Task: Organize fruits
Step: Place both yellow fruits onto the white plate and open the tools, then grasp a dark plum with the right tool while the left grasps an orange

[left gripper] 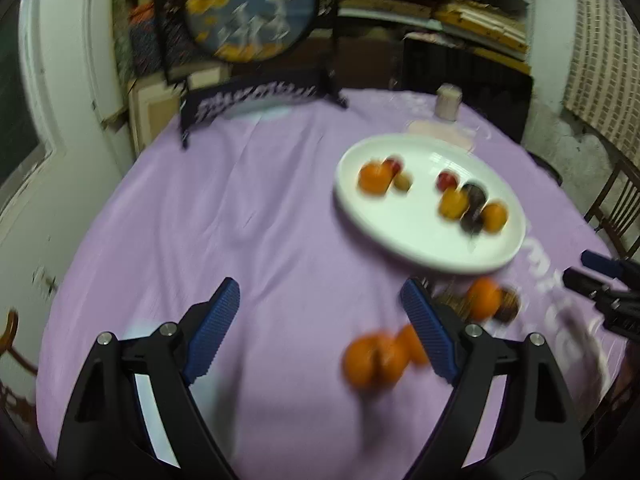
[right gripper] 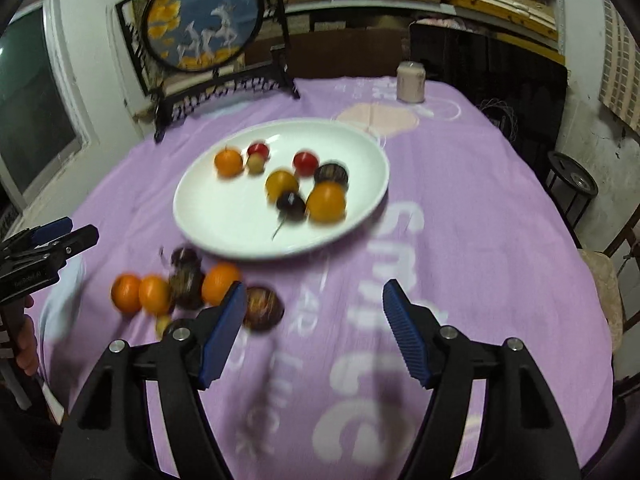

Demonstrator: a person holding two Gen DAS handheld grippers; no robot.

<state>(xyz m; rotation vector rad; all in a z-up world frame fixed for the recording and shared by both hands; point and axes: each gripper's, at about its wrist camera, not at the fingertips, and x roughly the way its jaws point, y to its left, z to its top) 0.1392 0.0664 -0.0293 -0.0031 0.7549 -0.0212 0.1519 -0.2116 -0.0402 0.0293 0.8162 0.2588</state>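
Note:
A white oval plate [right gripper: 224, 216] [left gripper: 404, 240] on the purple tablecloth holds several fruits: oranges [right gripper: 326, 202], small red ones [right gripper: 306, 163] and dark ones [right gripper: 291, 206]. In front of the plate a loose cluster lies on the cloth: oranges [right gripper: 154, 294] [left gripper: 374, 360], dark fruits [right gripper: 262, 308] and a small yellow one [right gripper: 163, 325]. My left gripper [left gripper: 320, 316] is open and empty, its right finger beside the loose oranges. My right gripper [right gripper: 314, 320] is open and empty, its left finger just in front of the cluster. Both views are motion-blurred.
A round painted screen on a black stand [right gripper: 202, 24] and a pale candle jar [right gripper: 410, 82] stand at the table's far edge. Shelves of boxes fill the back wall. Wooden chairs [right gripper: 628, 240] stand at the right. The other gripper shows at each view's edge [right gripper: 44, 252] [left gripper: 608, 288].

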